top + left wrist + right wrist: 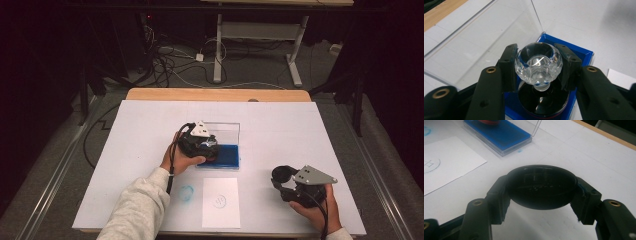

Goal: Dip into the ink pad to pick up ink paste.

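Note:
My left gripper (pixel 538 68) is shut on the clear faceted knob (pixel 538 65) of a round stamp. The stamp's black body (pixel 543 103) stands on or just above the blue ink pad (pixel 577 51). In the high view the left gripper (pixel 210 148) sits over the left part of the ink pad (pixel 228 156). My right gripper (pixel 541 195) is shut on a round black cap (pixel 541 185), held above the table at the front right. The right gripper (pixel 284 176) carries the cap (pixel 283 173) well apart from the pad.
The pad's clear lid (pixel 228 131) stands open behind it. A white paper (pixel 220 202) with a faint round blue print (pixel 219 201) lies in front of the pad. A blue smudge (pixel 186 193) marks the white table cover to its left. A wooden edge (pixel 215 94) borders the far side.

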The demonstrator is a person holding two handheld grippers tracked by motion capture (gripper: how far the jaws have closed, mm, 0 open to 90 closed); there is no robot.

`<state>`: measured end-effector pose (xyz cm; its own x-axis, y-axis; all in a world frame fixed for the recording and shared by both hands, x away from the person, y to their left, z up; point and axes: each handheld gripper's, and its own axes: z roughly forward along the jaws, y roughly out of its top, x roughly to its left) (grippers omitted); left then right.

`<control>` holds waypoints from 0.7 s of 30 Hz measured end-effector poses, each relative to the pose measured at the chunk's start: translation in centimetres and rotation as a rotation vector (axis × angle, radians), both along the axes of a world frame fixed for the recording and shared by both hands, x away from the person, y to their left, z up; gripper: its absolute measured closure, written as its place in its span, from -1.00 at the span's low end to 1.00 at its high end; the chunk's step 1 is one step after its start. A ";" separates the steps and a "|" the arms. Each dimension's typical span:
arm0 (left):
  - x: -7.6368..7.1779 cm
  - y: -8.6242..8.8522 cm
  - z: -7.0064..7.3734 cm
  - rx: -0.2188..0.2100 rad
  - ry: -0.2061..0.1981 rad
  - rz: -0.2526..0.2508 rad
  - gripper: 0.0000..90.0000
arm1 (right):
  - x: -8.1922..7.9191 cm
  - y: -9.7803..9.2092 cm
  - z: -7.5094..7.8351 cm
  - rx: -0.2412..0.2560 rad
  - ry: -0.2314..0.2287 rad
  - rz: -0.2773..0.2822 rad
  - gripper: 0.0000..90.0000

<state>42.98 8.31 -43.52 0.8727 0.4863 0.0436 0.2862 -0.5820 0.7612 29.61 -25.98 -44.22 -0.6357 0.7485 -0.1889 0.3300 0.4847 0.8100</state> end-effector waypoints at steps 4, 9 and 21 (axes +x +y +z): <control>0.0 0.0 -0.4 -0.007 -0.001 0.006 0.22 | 0.0 0.0 -0.1 -0.007 0.001 0.000 -0.14; 0.1 0.0 -0.5 -0.002 -0.007 0.016 0.22 | 0.0 0.1 -0.1 -0.008 0.008 0.007 -0.14; -0.3 1.1 -0.4 0.014 0.019 -0.009 0.21 | 0.1 0.2 -0.3 -0.009 0.021 0.016 -0.14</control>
